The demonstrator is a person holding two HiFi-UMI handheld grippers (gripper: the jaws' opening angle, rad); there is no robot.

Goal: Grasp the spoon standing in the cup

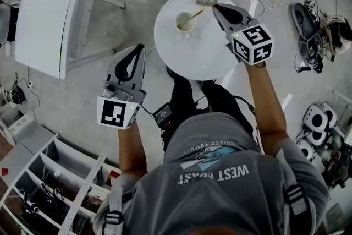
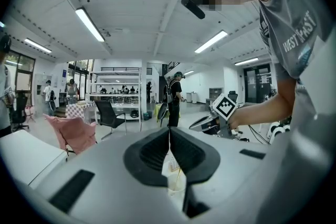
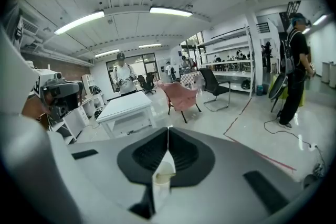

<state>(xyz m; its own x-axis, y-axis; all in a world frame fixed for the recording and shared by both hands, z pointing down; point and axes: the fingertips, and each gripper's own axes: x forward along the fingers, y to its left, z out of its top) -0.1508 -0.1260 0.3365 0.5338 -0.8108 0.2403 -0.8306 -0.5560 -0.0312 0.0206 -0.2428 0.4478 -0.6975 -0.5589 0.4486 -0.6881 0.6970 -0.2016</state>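
Task not yet done; nothing is grasped.

- Cup [image 1: 186, 21] stands on the round white table [image 1: 203, 55], about 10 o'clock of its centre. The spoon [image 1: 193, 16] stands in it, handle leaning toward 2 o'clock.
- Right gripper [image 1: 217, 8]: jaws pressed together, empty, near the cup at its 2 o'clock.
- Left gripper [image 1: 138, 49]: jaws together, empty, off the table at the cup's 8 o'clock.

Left to do, by my reading: open the jaws, reach the handle, and close on it.
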